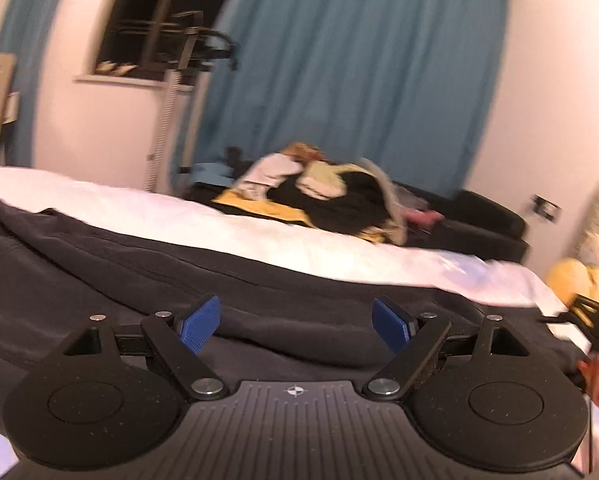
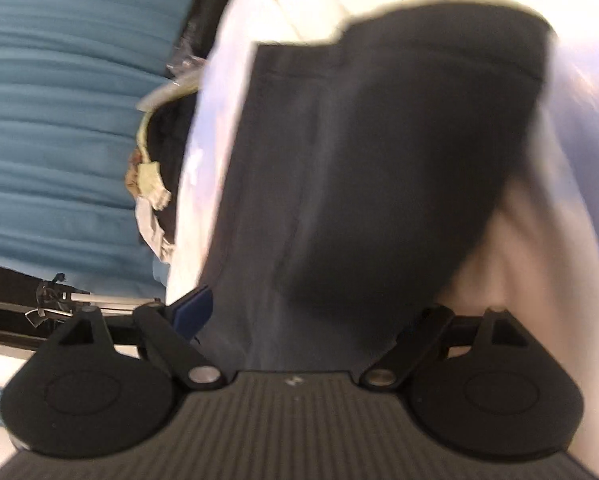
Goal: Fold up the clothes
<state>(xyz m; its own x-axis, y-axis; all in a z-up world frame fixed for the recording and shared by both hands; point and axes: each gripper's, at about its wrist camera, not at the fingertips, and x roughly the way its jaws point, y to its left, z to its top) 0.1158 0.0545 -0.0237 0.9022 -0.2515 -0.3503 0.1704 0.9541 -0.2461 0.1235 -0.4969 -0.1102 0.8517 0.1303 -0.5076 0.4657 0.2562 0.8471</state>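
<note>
Left wrist view: our left gripper (image 1: pixel 297 322) hovers, jaws spread, over the dark garment (image 1: pixel 99 264) on the white bed (image 1: pixel 259 236); our right gripper (image 2: pixel 299 320) stands released, the cloth lying loose between its jaws.

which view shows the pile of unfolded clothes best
The left wrist view. The pile of clothes sits whole at the far edge of the white bed, black, yellow and pale pieces visible, though blurred. The right wrist view shows only a sliver of it beside the dark garment.
</note>
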